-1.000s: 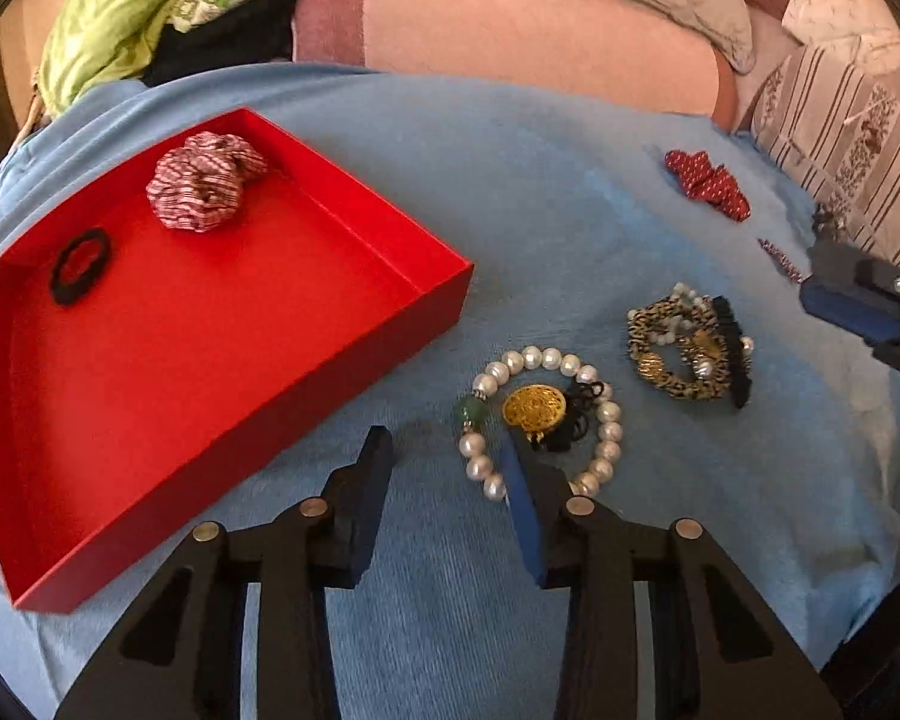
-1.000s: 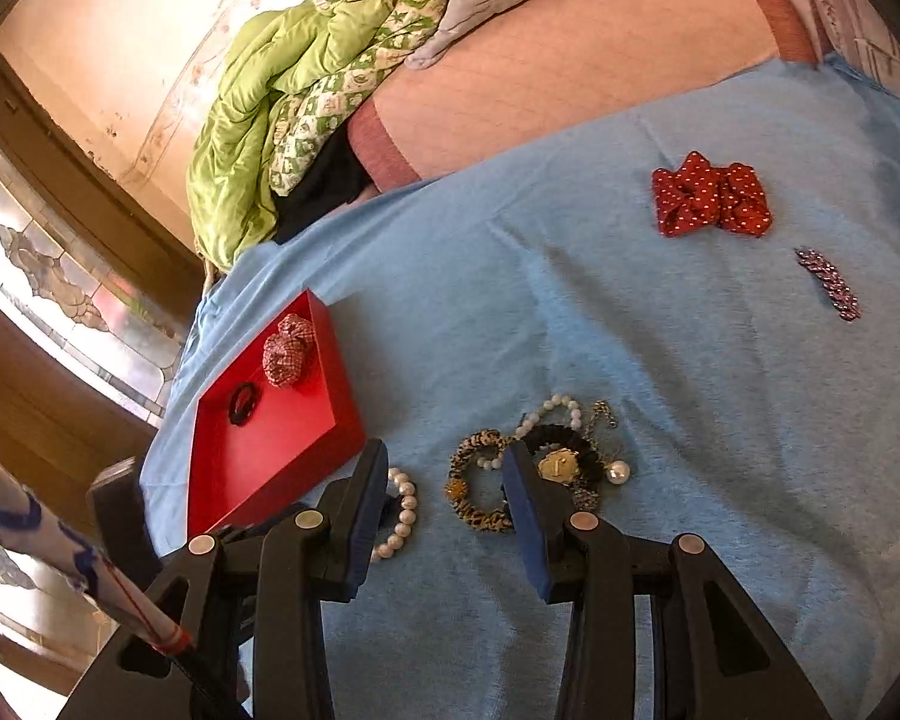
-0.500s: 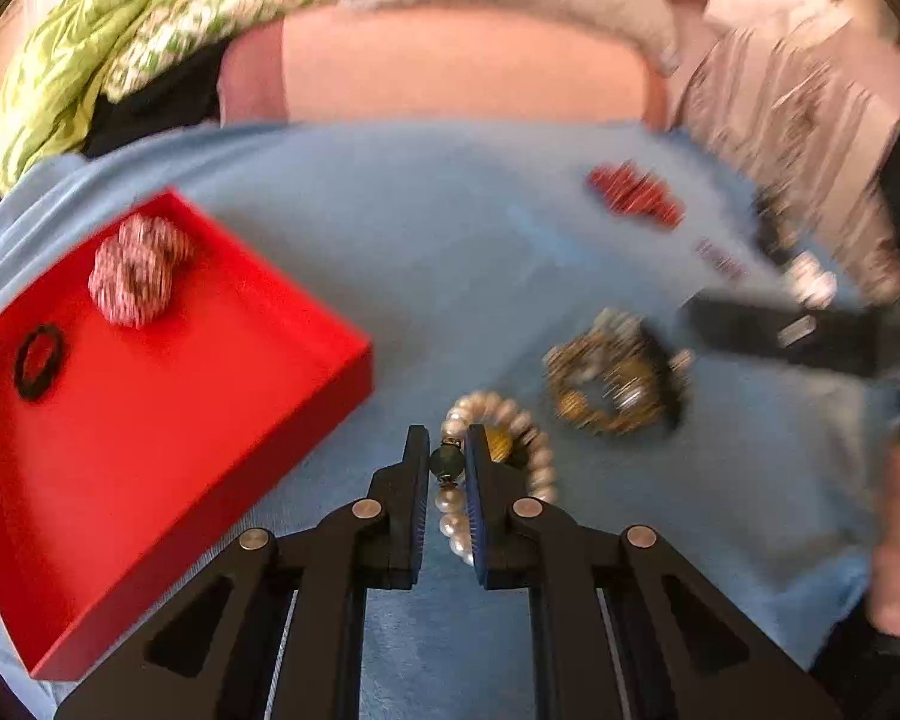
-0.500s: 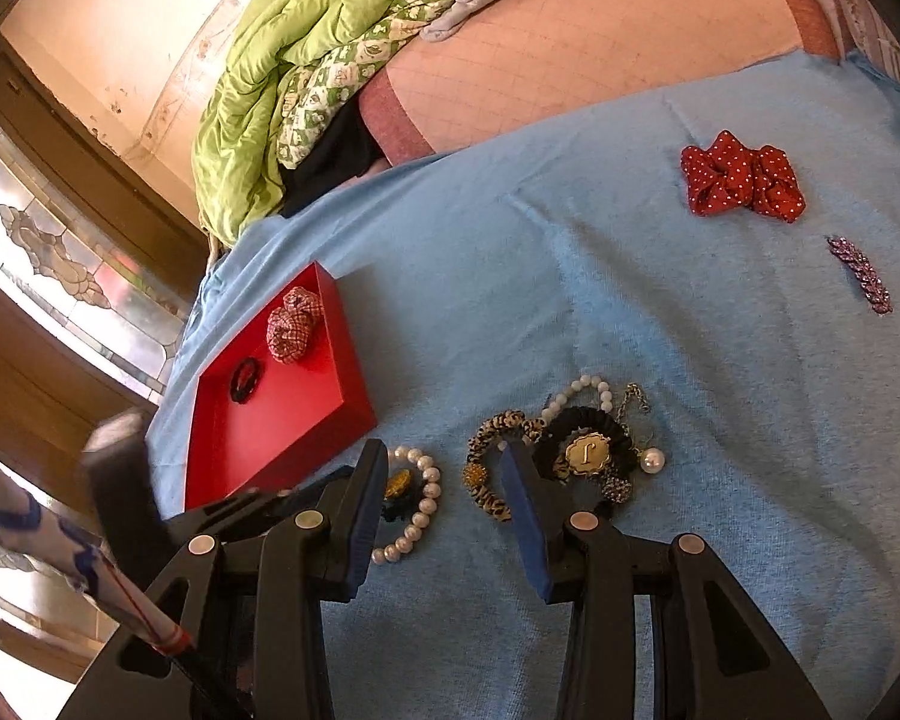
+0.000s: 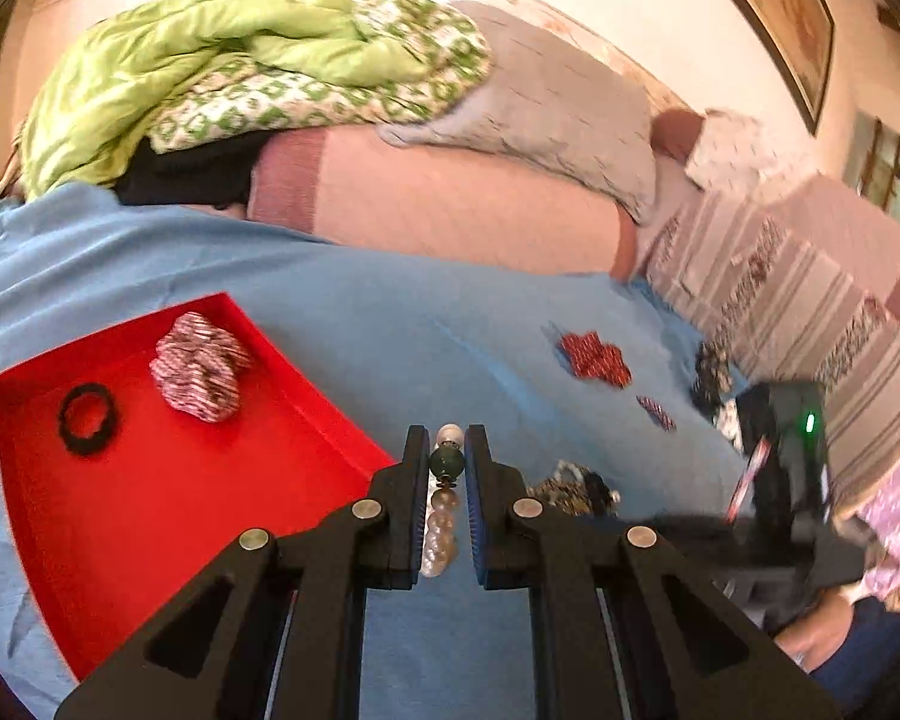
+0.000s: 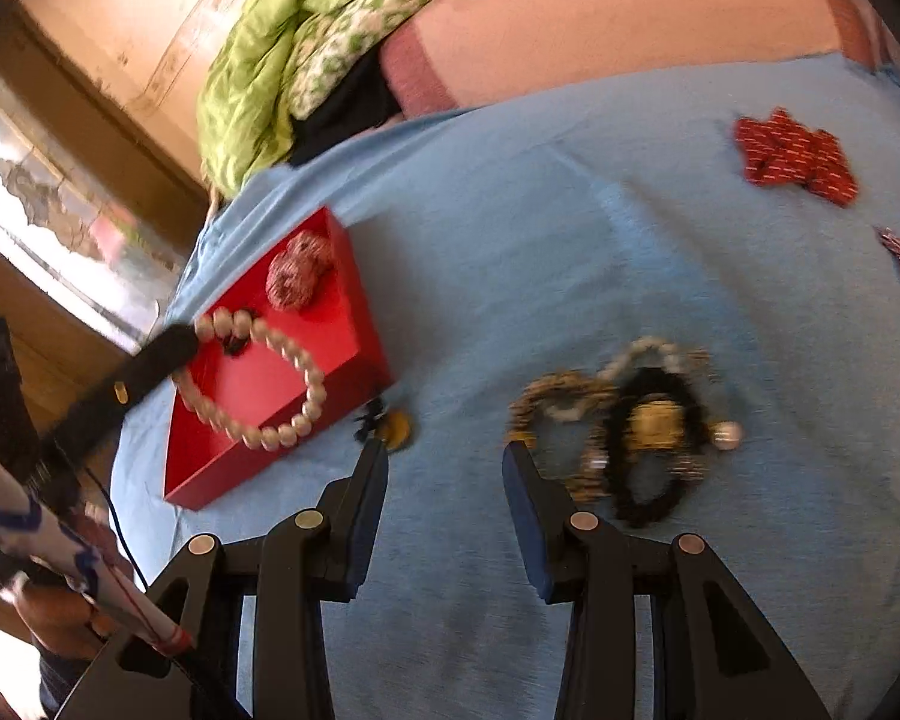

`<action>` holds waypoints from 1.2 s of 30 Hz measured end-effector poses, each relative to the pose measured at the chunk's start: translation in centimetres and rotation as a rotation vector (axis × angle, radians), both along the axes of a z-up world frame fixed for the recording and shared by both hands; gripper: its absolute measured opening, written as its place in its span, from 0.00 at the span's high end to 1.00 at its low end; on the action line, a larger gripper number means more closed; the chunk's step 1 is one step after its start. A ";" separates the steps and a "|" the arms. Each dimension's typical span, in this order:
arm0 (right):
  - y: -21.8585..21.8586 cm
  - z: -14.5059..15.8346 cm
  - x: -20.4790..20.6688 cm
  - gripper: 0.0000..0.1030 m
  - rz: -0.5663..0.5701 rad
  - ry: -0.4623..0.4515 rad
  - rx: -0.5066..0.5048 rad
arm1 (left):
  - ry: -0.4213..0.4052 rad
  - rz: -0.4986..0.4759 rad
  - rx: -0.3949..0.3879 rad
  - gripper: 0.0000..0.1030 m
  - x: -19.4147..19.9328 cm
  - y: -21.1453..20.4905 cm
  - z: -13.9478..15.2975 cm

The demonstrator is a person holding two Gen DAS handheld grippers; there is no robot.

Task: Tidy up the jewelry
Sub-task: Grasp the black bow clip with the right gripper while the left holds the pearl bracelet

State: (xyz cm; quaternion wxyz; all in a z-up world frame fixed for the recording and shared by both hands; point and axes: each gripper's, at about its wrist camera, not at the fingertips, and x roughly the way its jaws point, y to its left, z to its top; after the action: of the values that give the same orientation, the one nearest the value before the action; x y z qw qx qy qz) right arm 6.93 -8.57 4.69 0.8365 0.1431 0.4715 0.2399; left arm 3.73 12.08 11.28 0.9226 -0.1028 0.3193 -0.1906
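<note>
From my left wrist camera, my left claw is pinched nearly closed on the pearl bracelet, gripping it at the single dark green bead with a pale pearl showing just past the fingertips and the rest of the strand trailing back between the fingers. My worry here is that I hold only that one round, smooth bead; I judge it could roll out of the pads if I swing, dropping the loop onto the blue blanket short of the red tray. The tray lies just left of my fingers, already holding a black hair tie and a red-and-white scrunchie. From my right wrist camera, the bracelet hangs as an open loop of cream pearls from the left claw's tip, dangling over the tray and clear of its floor; a swinging loop might snag the tray's near wall. My right claw is wide open and holds nothing, hovering above the blanket between a small gold brooch and a tangled heap of bracelets. A red bow lies well apart, farther back.
</note>
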 end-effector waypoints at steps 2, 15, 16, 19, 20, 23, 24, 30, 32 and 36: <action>1.6 0.0 0.0 0.58 0.034 -0.017 -0.027 | -0.004 0.018 -0.012 0.89 0.0 0.9 0.1; 9.1 -2.2 1.6 0.56 0.137 -0.112 -0.271 | 0.009 0.036 -0.002 0.89 -0.1 2.0 -0.1; 9.3 -2.2 1.5 0.58 0.133 -0.129 -0.299 | 0.010 0.033 0.001 0.89 -0.1 1.9 -0.1; 9.1 -2.2 1.5 0.76 0.139 -0.138 -0.315 | 0.012 0.023 0.005 0.89 -0.1 1.6 -0.3; 8.8 -2.1 1.4 0.76 0.132 -0.131 -0.311 | 0.012 0.023 0.006 0.89 -0.1 1.5 -0.3; 7.6 -1.4 1.1 0.76 0.118 -0.115 -0.272 | 0.011 0.019 0.001 0.89 -0.1 1.3 -0.3; 7.1 -1.0 1.0 0.76 0.109 -0.114 -0.250 | 0.010 0.018 0.001 0.89 -0.1 1.3 -0.2; 4.5 1.4 0.3 0.76 0.068 -0.130 -0.131 | 0.010 0.016 0.002 0.89 -0.1 1.1 -0.2; 3.9 1.6 0.1 0.76 0.059 -0.131 -0.109 | 0.010 0.014 0.004 0.89 0.0 1.0 -0.2; 3.6 1.6 0.0 0.76 0.051 -0.122 -0.096 | 0.010 0.019 0.004 0.89 0.0 1.0 -0.2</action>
State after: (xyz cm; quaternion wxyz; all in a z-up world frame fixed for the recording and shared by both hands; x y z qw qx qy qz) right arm 6.89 -5.02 6.27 0.8633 0.0758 0.4339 0.2466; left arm 3.75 13.05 11.07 0.9230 -0.1048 0.3234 -0.1805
